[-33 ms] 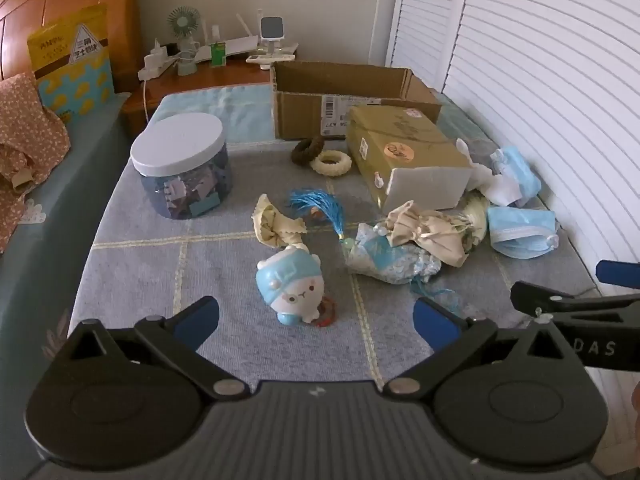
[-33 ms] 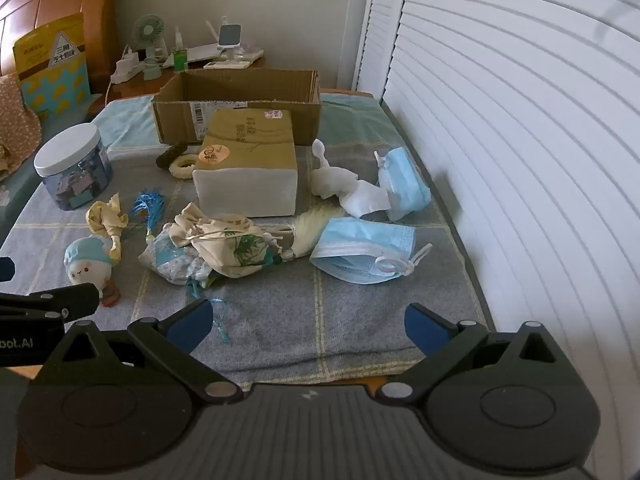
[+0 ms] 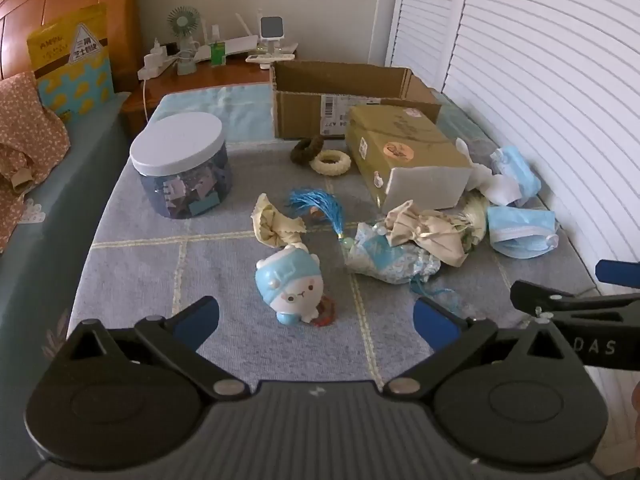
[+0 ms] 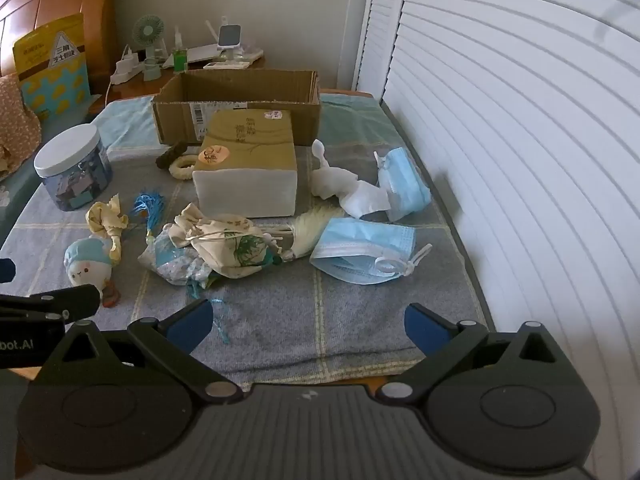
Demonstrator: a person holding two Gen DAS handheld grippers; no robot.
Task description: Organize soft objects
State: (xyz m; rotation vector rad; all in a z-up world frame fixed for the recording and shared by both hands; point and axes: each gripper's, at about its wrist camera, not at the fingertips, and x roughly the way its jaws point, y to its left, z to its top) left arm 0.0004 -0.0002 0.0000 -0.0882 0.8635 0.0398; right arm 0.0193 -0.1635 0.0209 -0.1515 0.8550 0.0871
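Note:
Soft things lie on a grey checked cloth (image 3: 240,336): a blue-capped plush toy (image 3: 290,286), cream drawstring pouches (image 3: 424,228) on a blue patterned pouch (image 3: 384,258), a blue tassel (image 3: 324,206), a cream scrunchie (image 3: 274,222), two hair rings (image 3: 330,162), and blue face masks (image 4: 362,254) with white tissue (image 4: 348,190). My left gripper (image 3: 316,318) is open and empty, just before the plush toy. My right gripper (image 4: 308,324) is open and empty, short of the masks.
An open cardboard box (image 3: 344,98) stands at the back, with an olive tissue pack (image 3: 404,152) before it. A white-lidded jar (image 3: 182,168) stands at left. White shutter doors (image 4: 520,140) run along the right. A nightstand (image 3: 204,76) with gadgets is behind.

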